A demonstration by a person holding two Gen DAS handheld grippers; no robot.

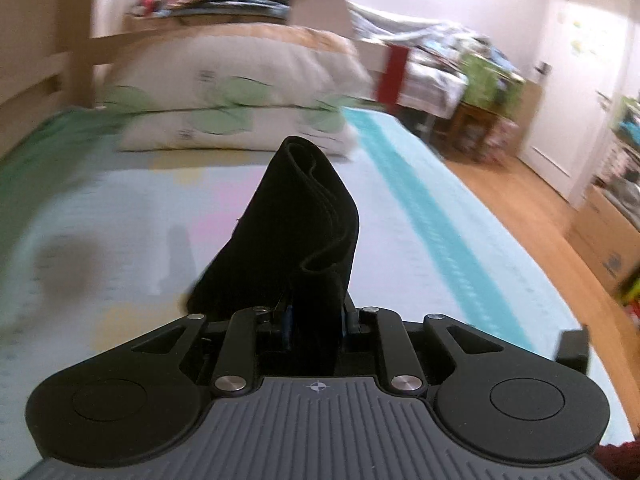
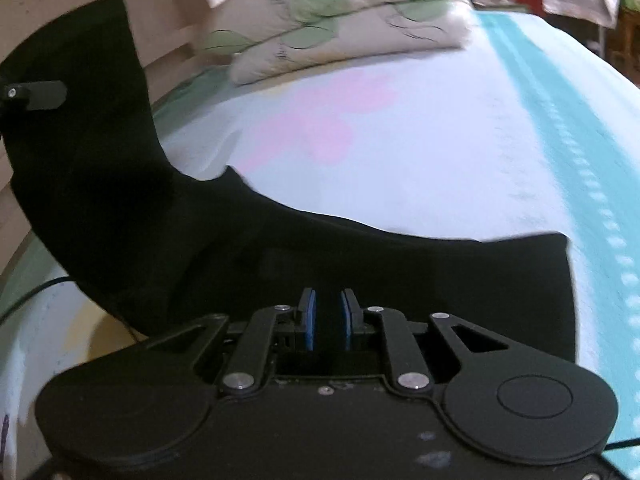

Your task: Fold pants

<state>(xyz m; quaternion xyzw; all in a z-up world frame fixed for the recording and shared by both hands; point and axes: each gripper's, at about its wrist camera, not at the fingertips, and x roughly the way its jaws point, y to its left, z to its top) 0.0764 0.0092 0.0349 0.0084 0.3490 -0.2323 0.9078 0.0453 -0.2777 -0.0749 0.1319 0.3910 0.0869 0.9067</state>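
The pants (image 1: 296, 224) are black and off the bed for part of their length: in my left wrist view a bunched, layered end of them stands up out of the left claw (image 1: 314, 316), which is closed narrow on the cloth. In my right wrist view the same dark cloth (image 2: 280, 264) runs as one long band, from high at the left of the picture down and across in front of the right claw (image 2: 328, 316). That claw stands narrow, with its blue pads (image 2: 309, 320) a small way apart. The cloth lies just past and below the fingertips, and I cannot tell whether any of it is caught between them.

The bed (image 1: 420, 216) carries a pale sheet with a teal stripe along its right edge, and pillows (image 1: 240, 100) are stacked at its head end.

I judge the fold is still open. The long axis of the pants runs between my two claws, roughly crosswise to the way they both point, toward the pillows. The left claw has the sure hold, so I would confirm the right one's grip before laying the band down.
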